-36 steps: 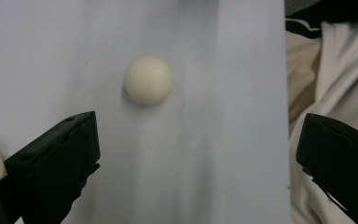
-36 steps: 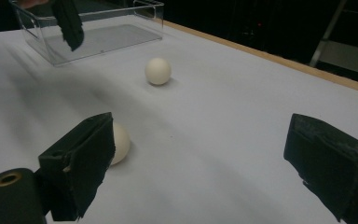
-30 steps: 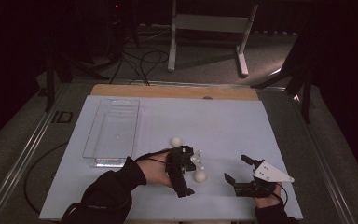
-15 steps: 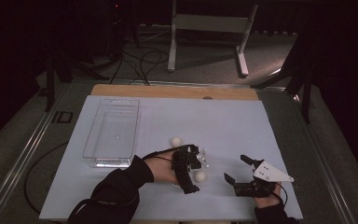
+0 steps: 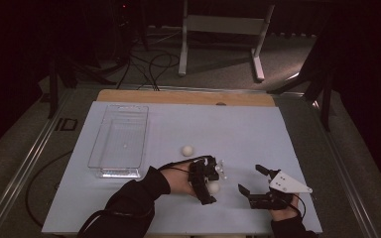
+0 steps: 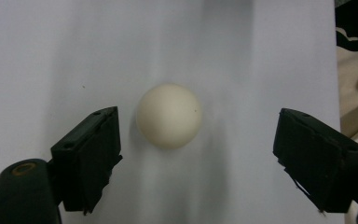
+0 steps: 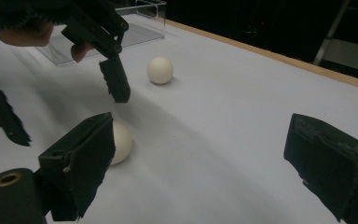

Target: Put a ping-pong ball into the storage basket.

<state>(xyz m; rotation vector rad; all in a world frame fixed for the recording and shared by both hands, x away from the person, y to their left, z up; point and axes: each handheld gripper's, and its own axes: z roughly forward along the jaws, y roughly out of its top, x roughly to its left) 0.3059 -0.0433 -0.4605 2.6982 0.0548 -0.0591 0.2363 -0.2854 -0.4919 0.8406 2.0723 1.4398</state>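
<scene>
Left gripper view: left gripper [image 6: 196,154] has just been closing its jaws, ball [image 6: 168,115] sits on the table [image 6: 51,56] between them, nearer the left pad, pads not yet touching it. Right gripper [image 5: 254,179] rests spread wide, holding nothing, off to the side. Risk: off-centre ball gets nudged by the near pad first and rolls out ahead before the far pad arrives.

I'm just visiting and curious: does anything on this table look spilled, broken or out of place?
Nothing looks spilled or damaged. Two white balls lie loose on the pale sheet rather than in the clear tray: one ball beside the tray, the other ball between the open jaws of the left tool, which have just been closing without touching it.
</scene>
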